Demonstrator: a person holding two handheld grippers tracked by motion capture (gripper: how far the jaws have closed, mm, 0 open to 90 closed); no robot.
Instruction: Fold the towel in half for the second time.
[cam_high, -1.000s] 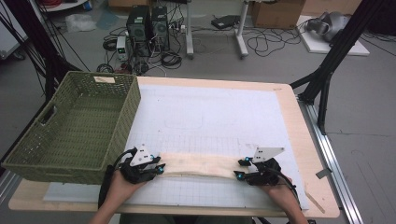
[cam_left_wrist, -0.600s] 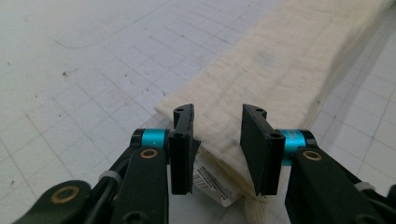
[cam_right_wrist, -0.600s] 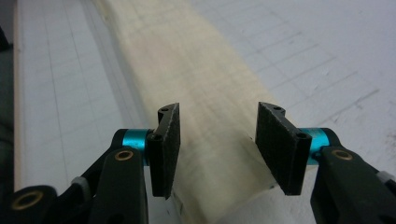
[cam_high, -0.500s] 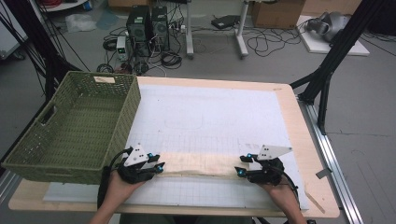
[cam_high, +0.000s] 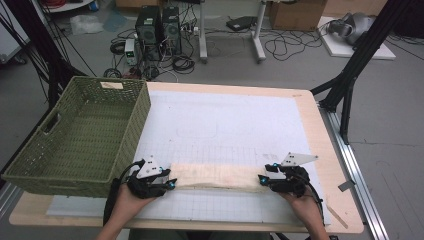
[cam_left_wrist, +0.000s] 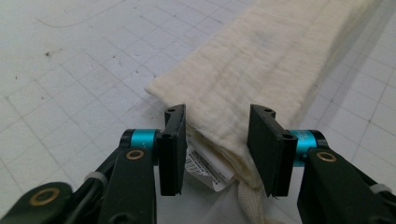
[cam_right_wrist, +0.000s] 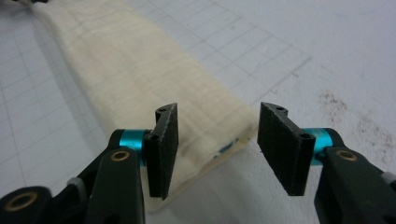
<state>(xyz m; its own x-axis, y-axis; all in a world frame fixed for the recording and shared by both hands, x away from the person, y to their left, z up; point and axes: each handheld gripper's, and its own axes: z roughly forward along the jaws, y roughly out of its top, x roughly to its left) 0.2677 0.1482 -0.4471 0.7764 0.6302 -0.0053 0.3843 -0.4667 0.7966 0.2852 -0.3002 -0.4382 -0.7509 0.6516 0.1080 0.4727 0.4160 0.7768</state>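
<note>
The green wicker basket (cam_high: 75, 140) sits beside the folded cream cloth (cam_high: 215, 176).

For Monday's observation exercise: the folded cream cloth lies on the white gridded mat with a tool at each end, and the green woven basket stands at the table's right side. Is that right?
One detail is wrong. The high view shows the green woven basket at the table's left side, not the right. The rest stands: the folded cream cloth lies on the white gridded mat, with the left tool and the right tool at its ends.

Overhead and tool views share cloth (cam_high: 214, 176)
</note>
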